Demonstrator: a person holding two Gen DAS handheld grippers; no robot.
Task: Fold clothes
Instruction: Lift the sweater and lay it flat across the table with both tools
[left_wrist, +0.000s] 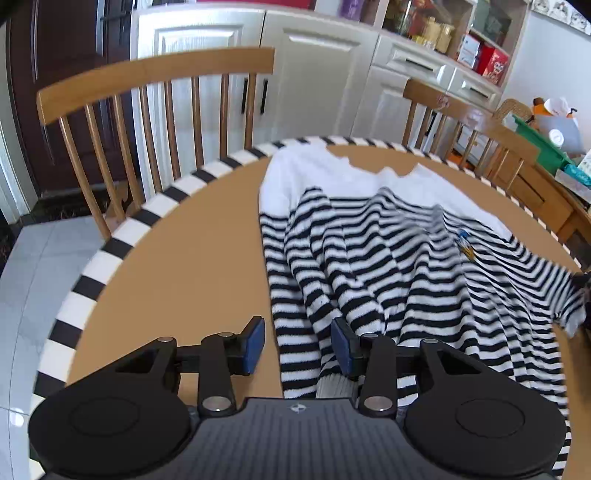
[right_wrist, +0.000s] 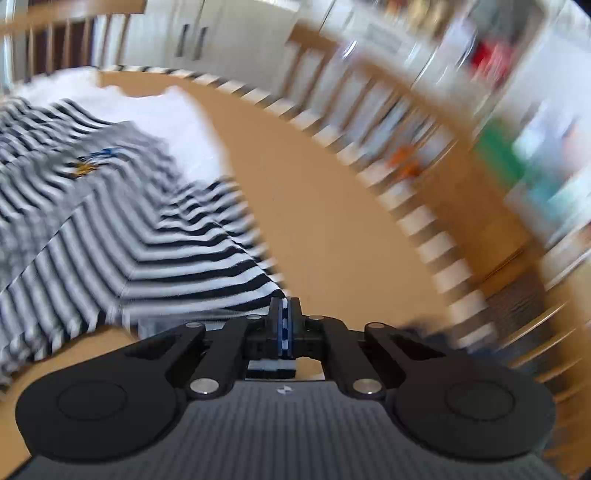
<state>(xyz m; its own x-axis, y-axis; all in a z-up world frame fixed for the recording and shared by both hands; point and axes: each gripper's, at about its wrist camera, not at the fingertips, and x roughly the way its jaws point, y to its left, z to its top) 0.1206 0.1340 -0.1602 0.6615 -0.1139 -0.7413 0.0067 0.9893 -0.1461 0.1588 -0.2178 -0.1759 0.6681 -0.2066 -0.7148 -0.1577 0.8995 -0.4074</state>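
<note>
Striped sweater (left_wrist: 388, 258) is lying rumpled on the table (left_wrist: 192, 266); right gripper (right_wrist: 284, 325) is pinching its hem, while left gripper (left_wrist: 298, 345), jaws parted around the edge, is needing closure before folding.

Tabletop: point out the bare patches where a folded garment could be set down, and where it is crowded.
Bare table lies left of the striped sweater, out to the black-and-white edging. A second bare stretch runs right of the sweater to the far rim, beyond the right gripper. The middle is crowded: the sweater covers it, with its hem between the left gripper's fingers.
</note>
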